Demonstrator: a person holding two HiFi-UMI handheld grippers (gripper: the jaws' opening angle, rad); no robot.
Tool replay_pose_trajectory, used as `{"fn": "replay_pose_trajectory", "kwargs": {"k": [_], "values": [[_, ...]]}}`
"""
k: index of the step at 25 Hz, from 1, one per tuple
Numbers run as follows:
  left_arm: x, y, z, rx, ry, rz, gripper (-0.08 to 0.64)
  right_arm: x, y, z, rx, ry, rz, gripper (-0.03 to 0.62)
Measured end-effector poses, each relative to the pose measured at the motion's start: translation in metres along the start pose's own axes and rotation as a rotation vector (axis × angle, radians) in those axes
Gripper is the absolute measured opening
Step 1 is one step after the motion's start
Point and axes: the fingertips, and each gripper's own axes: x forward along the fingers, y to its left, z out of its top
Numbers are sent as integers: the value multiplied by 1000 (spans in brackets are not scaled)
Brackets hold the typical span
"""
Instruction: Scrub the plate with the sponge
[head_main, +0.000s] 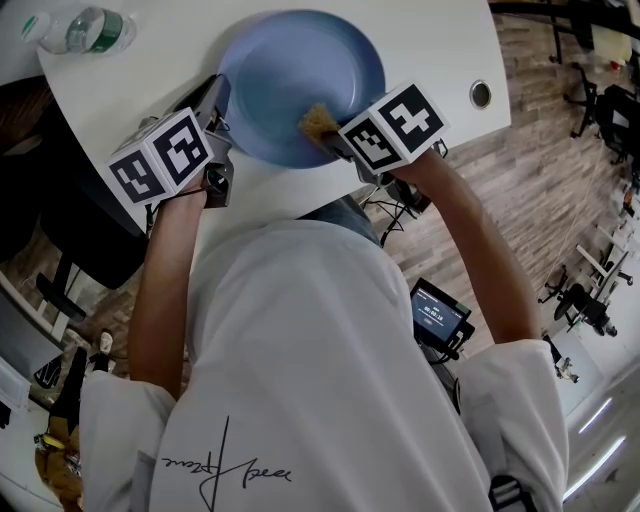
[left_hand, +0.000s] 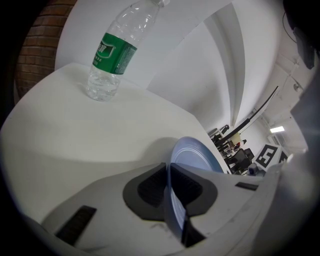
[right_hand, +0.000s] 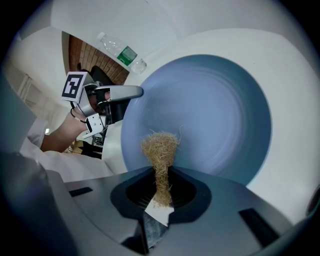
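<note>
A round blue plate (head_main: 300, 85) lies on the white table (head_main: 440, 50). My left gripper (head_main: 222, 128) is shut on the plate's near-left rim; in the left gripper view the rim (left_hand: 192, 152) runs edge-on between the jaws of the left gripper (left_hand: 168, 192). My right gripper (head_main: 335, 135) is shut on a tan fibrous sponge (head_main: 318, 122). In the right gripper view the sponge (right_hand: 160, 150) sticks out from the right gripper (right_hand: 161, 192) over the plate (right_hand: 210, 110), near its front rim. The left gripper (right_hand: 117, 92) shows at the plate's left edge.
A clear water bottle with a green label (head_main: 85, 30) lies at the table's far left; the bottle (left_hand: 114, 55) looms ahead in the left gripper view. A round hole (head_main: 481, 94) sits in the table at the right. Wood floor and office chairs (head_main: 600, 110) lie beyond the table edge.
</note>
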Motion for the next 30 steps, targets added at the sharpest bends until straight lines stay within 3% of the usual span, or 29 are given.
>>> {"fn": "replay_pose_trajectory", "kwargs": {"k": [30], "values": [[-2,-1,-1,-5,4,-2,31,-22,-38,12,-81,6,-155,40]]}}
